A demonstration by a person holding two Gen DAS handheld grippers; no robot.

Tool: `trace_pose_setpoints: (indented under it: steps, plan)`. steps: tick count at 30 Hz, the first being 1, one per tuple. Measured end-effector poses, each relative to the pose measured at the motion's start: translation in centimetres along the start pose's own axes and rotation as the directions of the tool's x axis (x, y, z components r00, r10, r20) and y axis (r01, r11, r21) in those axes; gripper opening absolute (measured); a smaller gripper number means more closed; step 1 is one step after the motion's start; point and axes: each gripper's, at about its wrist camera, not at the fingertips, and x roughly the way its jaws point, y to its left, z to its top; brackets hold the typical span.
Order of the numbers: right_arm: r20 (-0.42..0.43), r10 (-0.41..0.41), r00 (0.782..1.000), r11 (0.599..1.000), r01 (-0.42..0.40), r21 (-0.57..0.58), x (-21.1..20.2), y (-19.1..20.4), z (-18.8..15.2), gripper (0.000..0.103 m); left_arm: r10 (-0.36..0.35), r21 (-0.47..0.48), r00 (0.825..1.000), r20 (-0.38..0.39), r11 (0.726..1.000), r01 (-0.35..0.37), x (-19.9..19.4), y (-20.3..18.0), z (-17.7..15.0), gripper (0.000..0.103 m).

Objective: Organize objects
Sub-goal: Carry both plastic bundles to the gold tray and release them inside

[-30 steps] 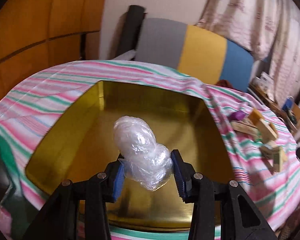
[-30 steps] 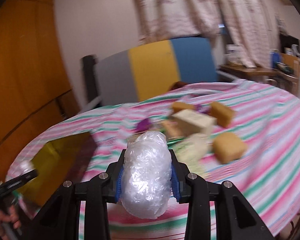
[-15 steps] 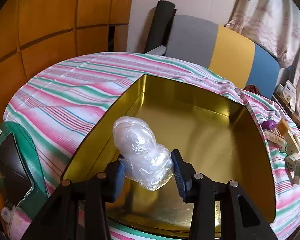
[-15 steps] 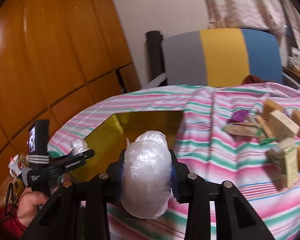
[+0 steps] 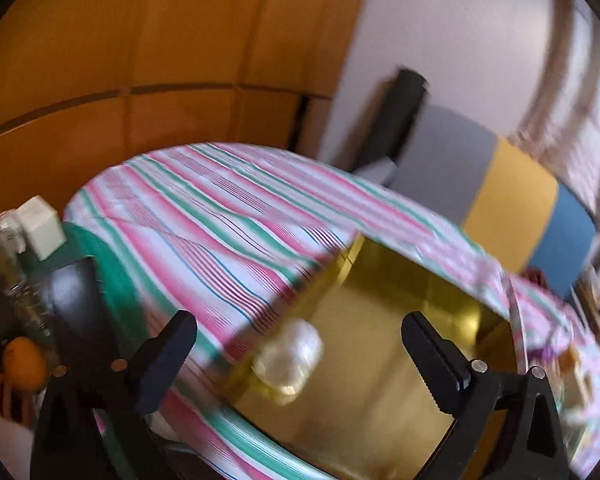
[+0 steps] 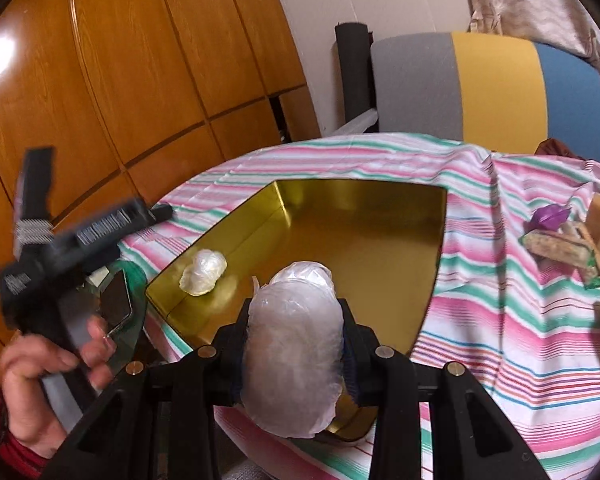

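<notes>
Inside the gold tin (image 6: pixel 364 240), by its left wall, a small plastic-wrapped bundle (image 6: pixel 203 266) lies free. Above it the left claw (image 5: pixel 300 344) is opening wide, nothing between its jaws. Over the tin's near edge, the right claw (image 6: pixel 294 344) stays clamped on a larger wrapped bundle (image 6: pixel 292 356) above the striped counter (image 6: pixel 500 320).

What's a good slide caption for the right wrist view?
Right gripper holds a plastic-wrapped bundle over the gold tin, where another wrapped bundle already lies.
</notes>
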Motion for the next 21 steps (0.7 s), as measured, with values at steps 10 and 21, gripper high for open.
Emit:
trace_pose_setpoints:
  steps: [10,21]
  plan:
    - [-0.065,0.048,0.997,0.999,-0.05,-0.017,3.7,2.0,0.7,0.038,0.043,-0.124,0.998,0.036,0.992,-0.038,-1.5,2.2,1.5,0.103]
    - [-0.121,0.109,0.987,0.994,-0.106,0.033,7.6,3.4,1.2,0.041,0.056,-0.165,0.998,0.031,0.985,-0.05,-2.0,2.4,1.6,0.103]
